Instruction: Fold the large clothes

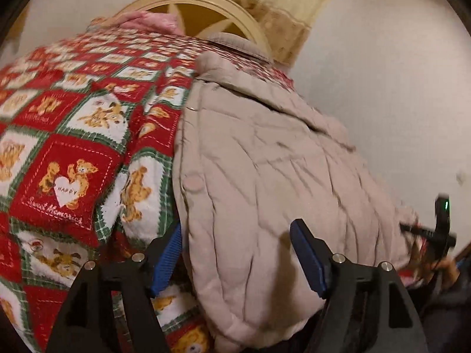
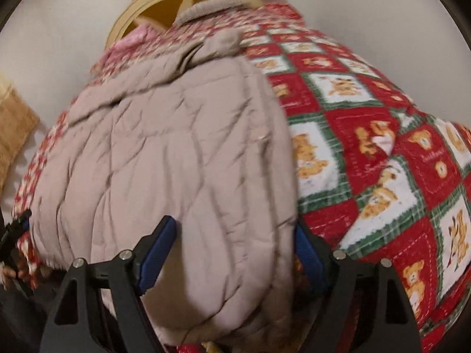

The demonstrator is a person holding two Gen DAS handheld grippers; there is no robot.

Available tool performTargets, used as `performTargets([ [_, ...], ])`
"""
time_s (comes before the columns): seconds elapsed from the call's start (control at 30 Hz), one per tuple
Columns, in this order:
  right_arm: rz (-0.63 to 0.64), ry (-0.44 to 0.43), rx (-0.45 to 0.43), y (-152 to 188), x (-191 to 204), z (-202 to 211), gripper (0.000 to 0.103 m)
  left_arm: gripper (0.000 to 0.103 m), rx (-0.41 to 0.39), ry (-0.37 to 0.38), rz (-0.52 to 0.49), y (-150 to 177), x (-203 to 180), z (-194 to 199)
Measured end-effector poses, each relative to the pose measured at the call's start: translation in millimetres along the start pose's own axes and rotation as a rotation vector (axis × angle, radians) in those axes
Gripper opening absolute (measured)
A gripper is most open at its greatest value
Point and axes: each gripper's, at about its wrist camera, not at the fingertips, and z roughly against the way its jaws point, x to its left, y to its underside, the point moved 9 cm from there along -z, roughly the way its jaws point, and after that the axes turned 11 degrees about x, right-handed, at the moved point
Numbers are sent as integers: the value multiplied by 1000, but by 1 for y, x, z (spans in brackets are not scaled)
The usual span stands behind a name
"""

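Observation:
A beige quilted jacket [image 1: 265,176] [image 2: 176,153] lies folded lengthwise on a red, white and green teddy-bear blanket [image 1: 73,147] [image 2: 368,153], with its knit collar [image 2: 212,6] at the far end. My left gripper [image 1: 235,254] is open and straddles the jacket's near left edge; its blue pads [image 1: 167,260] do not press the cloth. My right gripper [image 2: 234,251] is open too, with the near hem of the jacket bulging between its jaws. Part of the right gripper [image 1: 441,229] shows in the left wrist view, beside the jacket's right edge.
A round cream frame [image 1: 212,3] [image 2: 164,3] stands against the white wall beyond the blanket. A pink cloth [image 1: 147,19] lies at the far end. A tan cloth [image 2: 14,123] shows at the left of the right wrist view. A hand [image 1: 447,270] holds the other gripper.

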Motion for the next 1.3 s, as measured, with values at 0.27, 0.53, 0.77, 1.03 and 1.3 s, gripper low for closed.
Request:
performTargets([
  [0.27, 63, -9, 45, 16, 5, 2, 36, 65, 121, 167, 102, 27, 6, -8],
  [0.53, 11, -94, 44, 17, 7, -5, 55, 47, 120, 259, 124, 25, -13, -19],
  [0.77, -83, -223, 46, 8, 2, 9, 18, 15, 51, 406, 82, 3, -30, 15],
  [1.03, -98, -431, -106, -15, 29, 86, 16, 14, -99, 616, 46, -31, -65, 87],
  [1.3, -188, -619, -252, -26, 36, 165, 15, 14, -193, 775, 26, -53, -85, 152],
])
